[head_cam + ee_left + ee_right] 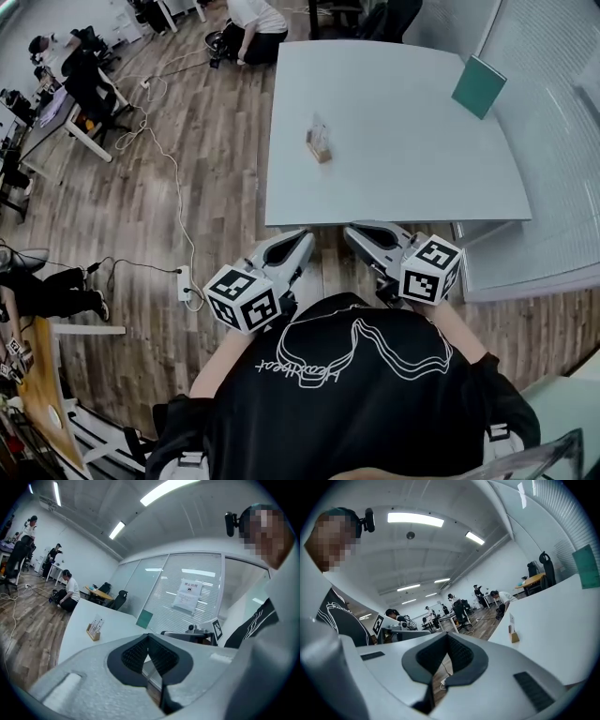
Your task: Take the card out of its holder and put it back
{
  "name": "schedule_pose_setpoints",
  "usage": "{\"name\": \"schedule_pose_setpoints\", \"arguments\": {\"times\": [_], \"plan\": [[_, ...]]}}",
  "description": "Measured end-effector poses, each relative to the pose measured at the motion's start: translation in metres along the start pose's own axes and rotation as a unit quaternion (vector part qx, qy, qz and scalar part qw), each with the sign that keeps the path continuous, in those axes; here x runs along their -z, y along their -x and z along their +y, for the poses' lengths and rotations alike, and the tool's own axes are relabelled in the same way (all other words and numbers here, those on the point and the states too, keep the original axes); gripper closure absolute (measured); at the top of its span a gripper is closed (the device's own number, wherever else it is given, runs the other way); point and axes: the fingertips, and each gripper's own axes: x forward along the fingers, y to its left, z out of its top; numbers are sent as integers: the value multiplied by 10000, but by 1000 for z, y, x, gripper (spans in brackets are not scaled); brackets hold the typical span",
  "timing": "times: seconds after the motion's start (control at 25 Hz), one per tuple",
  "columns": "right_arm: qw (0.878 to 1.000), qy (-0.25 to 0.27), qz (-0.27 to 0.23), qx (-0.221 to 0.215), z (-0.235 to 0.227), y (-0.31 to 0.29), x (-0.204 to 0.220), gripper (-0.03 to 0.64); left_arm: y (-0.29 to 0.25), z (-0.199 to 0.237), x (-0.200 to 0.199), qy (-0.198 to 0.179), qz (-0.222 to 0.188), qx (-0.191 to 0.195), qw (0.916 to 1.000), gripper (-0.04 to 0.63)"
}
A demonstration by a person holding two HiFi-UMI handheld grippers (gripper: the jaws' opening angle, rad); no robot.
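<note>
Jaws on both your left gripper and your right gripper are pressed together, with nothing pinched between them. You hold both close to your body, at the near edge of the white square table. Out near the table's middle, the pale card stands upright in its small wooden holder, well apart from both grippers.

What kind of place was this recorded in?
Probably an open-plan office: an office chair at a desk, a glass partition with blinds, and a power strip on the wood floor.
</note>
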Motion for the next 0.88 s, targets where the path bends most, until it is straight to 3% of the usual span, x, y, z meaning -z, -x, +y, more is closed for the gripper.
{"name": "schedule_pose_setpoints", "arguments": {"times": [0.52,0.88], "plan": [[9976,-283,77,631,-63,-40,-12,607,-13,68,-4,345,79,-63,9994,583],[9963,-283,258,764,-121,-76,-29,607,-24,112,-24,471,72,-433,9979,583]]}}
